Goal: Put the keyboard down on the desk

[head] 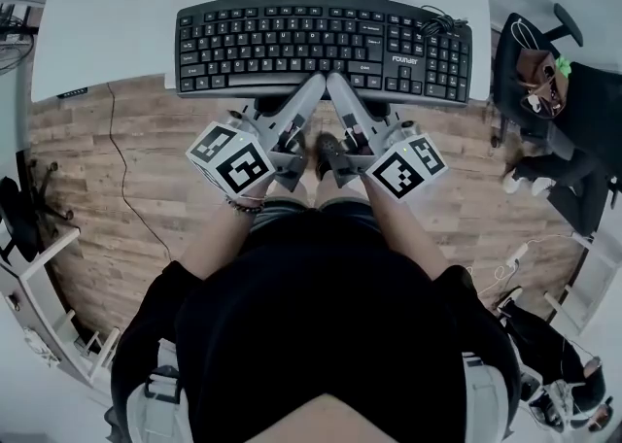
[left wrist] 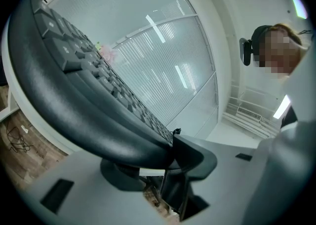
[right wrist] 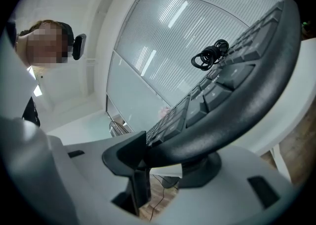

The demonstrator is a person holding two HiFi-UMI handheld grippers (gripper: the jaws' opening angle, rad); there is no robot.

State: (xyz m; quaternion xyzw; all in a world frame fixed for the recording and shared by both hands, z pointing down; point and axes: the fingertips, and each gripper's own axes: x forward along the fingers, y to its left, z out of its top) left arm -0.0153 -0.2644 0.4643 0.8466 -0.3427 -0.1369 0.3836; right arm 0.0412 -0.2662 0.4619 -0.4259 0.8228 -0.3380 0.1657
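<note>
A black keyboard (head: 321,43) lies level over the near edge of the white desk (head: 126,4), its front rim sticking out past that edge. Whether it rests on the desk I cannot tell. My left gripper (head: 311,84) is shut on the middle of the front rim, and my right gripper (head: 338,84) is shut on it just beside. In the left gripper view the keyboard (left wrist: 74,100) is pinched between the two jaws of the left gripper (left wrist: 165,157). The right gripper view shows the keyboard (right wrist: 237,105) clamped the same way by the right gripper (right wrist: 160,157). A coiled black cable (head: 439,21) sits on the keyboard's right end.
Wooden floor (head: 126,169) lies under the grippers, with a thin cable (head: 121,164) running across it. A black chair with a bag (head: 544,82) stands at the right, white shelving (head: 39,286) at the lower left. A frosted glass partition (left wrist: 163,56) stands beyond the desk.
</note>
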